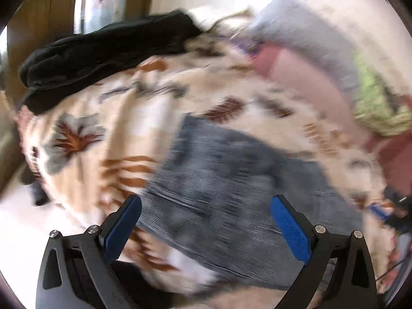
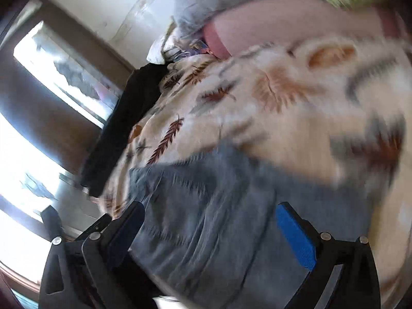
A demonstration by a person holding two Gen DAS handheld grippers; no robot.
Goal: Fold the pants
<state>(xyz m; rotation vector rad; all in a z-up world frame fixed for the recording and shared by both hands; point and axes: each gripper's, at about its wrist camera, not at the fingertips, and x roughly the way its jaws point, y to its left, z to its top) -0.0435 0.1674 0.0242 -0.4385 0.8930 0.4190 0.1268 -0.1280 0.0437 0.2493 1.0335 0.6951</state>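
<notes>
a bed under a leaf-print cover (image 2: 231, 108) stood by bright windows (image 2: 64, 77) (glare washed them out) and a pale wall (image 2: 108, 7).

— What lies on the bed cover (image 1: 134, 118) with the feather pattern?

— A black garment (image 1: 97, 59) is at its far edge, on the side of the window (image 2: 64, 77). Also at the far side, away from the window, I see a pink pillow (image 1: 303, 82), a grey cloth (image 1: 309, 25) behind it, and something green (image 1: 376, 103). All is blurred.
</notes>
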